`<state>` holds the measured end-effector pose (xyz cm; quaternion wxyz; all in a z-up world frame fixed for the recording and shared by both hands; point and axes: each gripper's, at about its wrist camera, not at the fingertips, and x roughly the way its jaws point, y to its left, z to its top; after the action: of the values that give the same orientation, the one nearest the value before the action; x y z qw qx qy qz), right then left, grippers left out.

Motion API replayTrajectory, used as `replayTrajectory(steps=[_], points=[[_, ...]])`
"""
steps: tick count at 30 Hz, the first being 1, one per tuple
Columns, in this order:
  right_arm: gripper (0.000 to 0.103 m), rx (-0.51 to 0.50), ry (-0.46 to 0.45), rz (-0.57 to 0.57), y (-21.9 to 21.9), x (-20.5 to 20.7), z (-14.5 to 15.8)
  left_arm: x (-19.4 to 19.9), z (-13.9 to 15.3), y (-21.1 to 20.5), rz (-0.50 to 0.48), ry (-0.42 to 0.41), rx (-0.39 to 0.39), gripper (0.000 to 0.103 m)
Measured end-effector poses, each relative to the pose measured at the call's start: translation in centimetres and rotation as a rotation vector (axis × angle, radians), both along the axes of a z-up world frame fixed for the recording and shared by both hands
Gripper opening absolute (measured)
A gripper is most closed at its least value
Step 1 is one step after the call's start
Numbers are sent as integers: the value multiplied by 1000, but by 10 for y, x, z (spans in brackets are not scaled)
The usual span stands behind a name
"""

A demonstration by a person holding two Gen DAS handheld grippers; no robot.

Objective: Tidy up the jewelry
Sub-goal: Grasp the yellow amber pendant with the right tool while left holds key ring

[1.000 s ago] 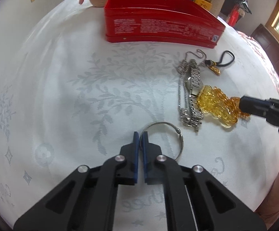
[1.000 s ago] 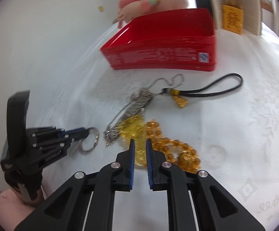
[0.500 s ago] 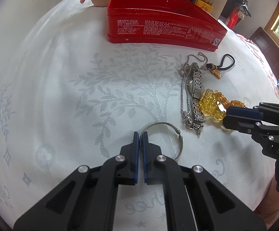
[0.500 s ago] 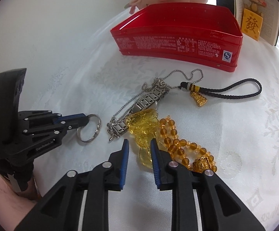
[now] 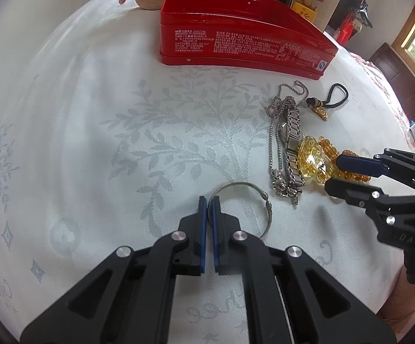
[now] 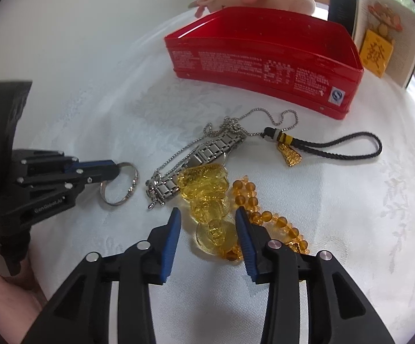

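The right tool (image 6: 207, 218), jaws just widening, is straddling the slick, hard amber pendant (image 6: 207, 197), best pinched across its middle; the left tool (image 5: 209, 200) is clenching the thin bangle (image 5: 253, 197).

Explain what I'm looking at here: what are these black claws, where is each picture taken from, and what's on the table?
No robot arm: a person holds a two-finger gripper in each hand, each with a camera looking along its fingers.

Left camera: the left gripper is shut on a silver ring that lies on the tablecloth.

Right camera: the right gripper has just been opening; its fingers straddle a yellow bead bracelet without pressing it.

Nearby lie a metal watch, a thin chain and a black cord charm. Behind stands an open red tin.
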<state>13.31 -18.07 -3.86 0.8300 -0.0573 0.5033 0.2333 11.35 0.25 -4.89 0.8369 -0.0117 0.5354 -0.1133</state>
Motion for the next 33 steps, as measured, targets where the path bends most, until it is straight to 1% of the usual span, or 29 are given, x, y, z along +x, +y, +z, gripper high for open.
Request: replayTrajectory(steps=[3, 5, 7, 10, 13, 15, 20, 21, 22, 24, 27, 29, 33], points=[[41, 18, -1, 6, -2, -2, 2, 0, 0, 1, 0, 1, -6, 2], [41, 9, -26, 10, -2, -5, 5, 0, 0, 0, 0, 2, -7, 2], [41, 6, -12, 37, 1, -6, 4, 0, 0, 0, 0, 2, -7, 2], [42, -47, -12, 37, 7, -4, -2, 0, 1, 2, 0, 3, -11, 2], [45, -60, -9, 33, 9, 2, -3, 0, 1, 3, -1, 4, -14, 2], [45, -72, 6, 30, 10, 8, -9, 1, 1, 3, -3, 5, -15, 2], [45, -97, -25, 49, 16, 10, -11, 2, 0, 2, -5, 3, -16, 2], [44, -112, -43, 54, 18, 8, -10, 3, 0, 2, -6, 2, -16, 2], [38, -126, -58, 56, 20, 7, -11, 3, 0, 1, -6, 1, -14, 2], [30, -137, -73, 61, 21, 4, -9, 4, 0, -2, -12, -3, -11, 2], [29, -115, -67, 47, 15, 3, -7, 5, 0, -6, -21, -9, -8, 2], [29, -77, -61, 24, 9, 3, -3, 6, 0, -7, -21, -10, -17, 2], [29, 37, -57, -15, -10, 6, 11, 7, 1, -5, -24, -7, -58, 2]])
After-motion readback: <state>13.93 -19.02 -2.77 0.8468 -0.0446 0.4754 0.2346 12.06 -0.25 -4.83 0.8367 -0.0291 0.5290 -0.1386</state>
